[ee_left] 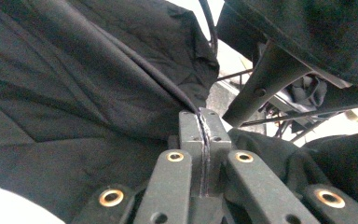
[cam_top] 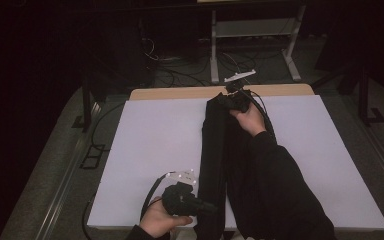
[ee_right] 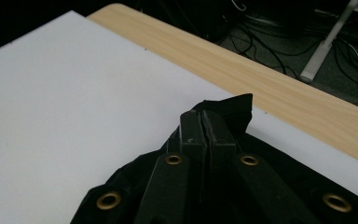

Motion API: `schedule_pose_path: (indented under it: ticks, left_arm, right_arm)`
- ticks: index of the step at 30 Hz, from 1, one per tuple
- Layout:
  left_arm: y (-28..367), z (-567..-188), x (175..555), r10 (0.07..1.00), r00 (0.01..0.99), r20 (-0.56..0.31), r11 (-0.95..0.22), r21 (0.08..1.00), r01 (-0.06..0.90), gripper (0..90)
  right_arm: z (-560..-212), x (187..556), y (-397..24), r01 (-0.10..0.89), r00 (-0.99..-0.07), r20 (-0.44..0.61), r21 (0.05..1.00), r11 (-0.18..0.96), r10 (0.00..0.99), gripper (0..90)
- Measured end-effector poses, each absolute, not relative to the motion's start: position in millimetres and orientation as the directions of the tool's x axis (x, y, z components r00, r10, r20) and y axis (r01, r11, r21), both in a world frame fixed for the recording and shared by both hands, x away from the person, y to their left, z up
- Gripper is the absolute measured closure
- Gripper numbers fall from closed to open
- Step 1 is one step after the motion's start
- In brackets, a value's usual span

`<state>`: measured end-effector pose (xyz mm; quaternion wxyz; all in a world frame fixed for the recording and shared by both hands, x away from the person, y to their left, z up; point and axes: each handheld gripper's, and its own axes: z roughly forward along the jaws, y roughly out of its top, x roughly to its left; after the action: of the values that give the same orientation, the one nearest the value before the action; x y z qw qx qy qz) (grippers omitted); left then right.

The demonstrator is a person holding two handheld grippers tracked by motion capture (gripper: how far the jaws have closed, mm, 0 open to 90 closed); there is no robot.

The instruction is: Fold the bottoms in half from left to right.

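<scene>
Both tongs are clamped tight here. The left gripper [cam_top: 211, 207] sits at the near edge of the table, its jaws pressed together on a thin fold of the long black cloth garment [cam_top: 215, 150], which runs away from it in a narrow folded strip toward the far side. At that far end the right gripper [cam_top: 228, 99] has its jaws shut on the opposite corner of the fabric, a small peak of cloth poking out just past the tips in the right gripper view [ee_right: 235, 108]. Holding both ends like this looks meant to keep the strip stretched straight, so the fold line stays clean as it is laid down or carried over.

The garment lies on the white rectangular sheet [cam_top: 150, 150] that covers the light wooden tabletop [cam_top: 180, 93], whose bare edge runs just beyond the right gripper.

The right arm reaches long across the cloth, dark sleeve lying over it, hand wrapped on the handle. The left hand [cam_top: 160, 220] stays low and close, gripper pointing sideways into the cloth edge.
</scene>
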<state>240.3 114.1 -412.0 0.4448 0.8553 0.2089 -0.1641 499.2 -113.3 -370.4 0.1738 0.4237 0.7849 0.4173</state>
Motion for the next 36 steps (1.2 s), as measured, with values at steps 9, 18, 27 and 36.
schedule_pose_path:
  ticks: [9, 18, 27, 36]
  left_arm:
    - [87, -409, 243, 0.186, 0.866, -0.464, -0.522, 0.7, 0.487, 88.9]
    - [59, -400, 252, 0.168, 0.877, -0.45, -0.539, 0.703, 0.464, 88.9]
    - [31, -398, 259, 0.184, 0.872, -0.453, -0.543, 0.693, 0.475, 89.0]
    - [9, -397, 263, 0.2, 0.868, -0.454, -0.526, 0.698, 0.486, 89.0]
  right_arm:
    - [-368, 502, -135, 0.528, -0.571, 0.101, 0.805, 0.27, 0.814, 86.7]
    - [-368, 513, -156, 0.544, -0.581, 0.136, 0.798, 0.259, 0.803, 86.7]
    - [-368, 523, -170, 0.551, -0.591, 0.107, 0.777, 0.304, 0.8, 86.7]
    - [-363, 528, -182, 0.532, -0.602, 0.073, 0.78, 0.331, 0.795, 86.9]
